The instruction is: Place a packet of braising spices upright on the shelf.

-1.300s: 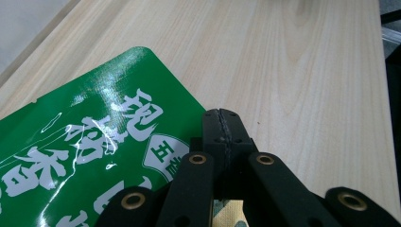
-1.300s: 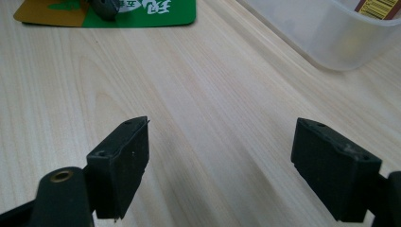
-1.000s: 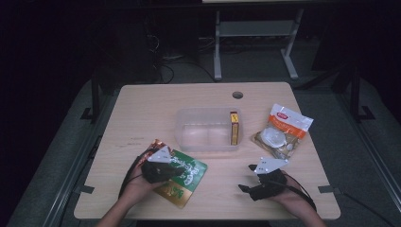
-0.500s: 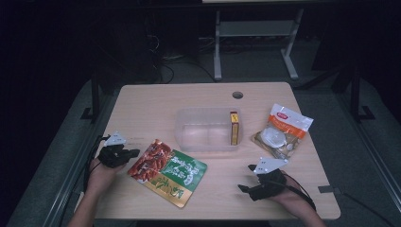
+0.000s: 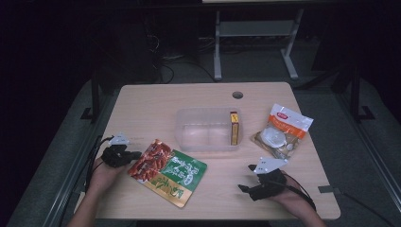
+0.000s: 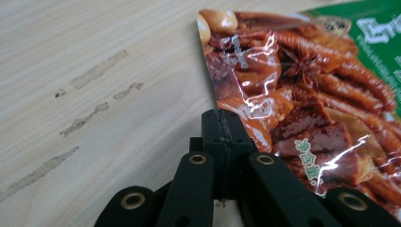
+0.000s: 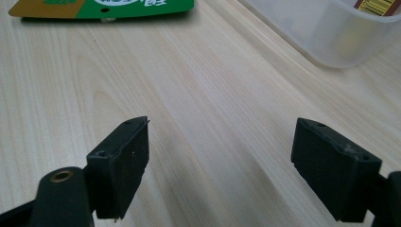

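High view shows the snack pouch (image 5: 168, 171) lying flat on the tabletop (image 5: 156, 101), near the front edge and left of centre, with its red printed end toward the left tongs (image 5: 135, 154) and its green and gold end toward the middle. The left tongs sit just at that red end with their jaws closed tight against each other; in the left gripper view the tips (image 6: 222, 137) meet right at the pouch's edge (image 6: 302, 94), and it cannot be told whether any film is caught between them or whether they merely touch it. The right tongs (image 5: 246, 177) rest well apart from the pouch, near the front right, jaws standing wide with only bare wood between them (image 7: 220, 156).

Judging by its look, the pouch is a thin, glossy plastic bag, light, limp and crinkly, with lumpy contents that may shift inside. The slick film would probably slide out of a shallow pinch, and lying flat it offers little for jaws to get under. The best hold is likely the flat sealed margin along an edge or at a corner, where the film is doubled and stiffer; a grip there should let the pouch hang without crushing what is inside. Lifted by one corner it would likely droop and swing, so a slow lift seems wise.

Behind it stand a clear plastic tub (image 5: 208, 137) holding a small yellow box (image 5: 234, 127), and a white and orange bag (image 5: 283, 131) to the right.
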### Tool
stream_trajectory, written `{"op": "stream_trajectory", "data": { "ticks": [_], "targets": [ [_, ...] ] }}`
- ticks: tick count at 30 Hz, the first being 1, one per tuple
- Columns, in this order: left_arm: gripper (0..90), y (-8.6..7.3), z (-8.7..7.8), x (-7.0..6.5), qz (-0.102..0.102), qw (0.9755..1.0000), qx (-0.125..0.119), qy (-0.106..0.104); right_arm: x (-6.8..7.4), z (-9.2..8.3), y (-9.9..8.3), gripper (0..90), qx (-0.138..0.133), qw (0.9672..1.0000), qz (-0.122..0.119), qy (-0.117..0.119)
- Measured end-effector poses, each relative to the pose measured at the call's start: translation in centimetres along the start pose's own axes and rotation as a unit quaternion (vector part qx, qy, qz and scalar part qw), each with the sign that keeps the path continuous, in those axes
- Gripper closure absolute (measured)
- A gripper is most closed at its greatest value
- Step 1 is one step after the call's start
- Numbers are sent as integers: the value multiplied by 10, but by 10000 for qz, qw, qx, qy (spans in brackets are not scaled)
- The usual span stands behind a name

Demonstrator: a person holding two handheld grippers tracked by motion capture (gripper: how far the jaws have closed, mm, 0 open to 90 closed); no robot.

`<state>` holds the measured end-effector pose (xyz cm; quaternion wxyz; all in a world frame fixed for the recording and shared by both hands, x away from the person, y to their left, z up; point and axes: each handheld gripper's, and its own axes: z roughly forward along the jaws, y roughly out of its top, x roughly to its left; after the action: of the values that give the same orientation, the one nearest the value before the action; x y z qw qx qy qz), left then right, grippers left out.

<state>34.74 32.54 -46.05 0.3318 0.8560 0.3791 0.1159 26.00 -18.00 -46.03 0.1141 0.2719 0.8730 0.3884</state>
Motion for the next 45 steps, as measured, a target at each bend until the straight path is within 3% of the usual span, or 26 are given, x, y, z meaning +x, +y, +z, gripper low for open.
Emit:
{"op": "stream_trajectory", "data": {
  "ticks": [10, 23, 28, 35, 36, 37, 41, 45],
  "targets": [
    [900, 2, 2, -8, 160, 9993, 35, -332, 1, 1, 0, 194, 21, 10000, -4, 34],
    [900, 7, 9, -41, 500, 9945, 130, -906, 1, 1, 0, 194, 12, 10000, 13, 34],
    [900, 10, 13, -57, 654, 9898, 179, -1250, 0, 0, 0, 194, 19, 10000, 33, 18],
    [900, 16, 18, -82, 1113, 9797, 321, -1636, 1, 0, 0, 194, 22, 10000, 25, 19],
    [900, 17, 19, -85, 1100, 9789, 332, -1687, 1, 0, 0, 194, 19, 10000, 20, 24],
    [900, 18, 20, -88, 1187, 9767, 358, -1752, 1, 1, 0, 194, 18, 10000, 21, 35],
    [900, 22, 18, -95, 1298, 9725, 240, -1917, 1, 0, 0, 194, 22, 10000, 29, 21],
    [900, 33, 11, -95, 1352, 9718, -149, -1928, 0, 0, 0, 194, 18, 10000, 55, 18]
  ]
}}
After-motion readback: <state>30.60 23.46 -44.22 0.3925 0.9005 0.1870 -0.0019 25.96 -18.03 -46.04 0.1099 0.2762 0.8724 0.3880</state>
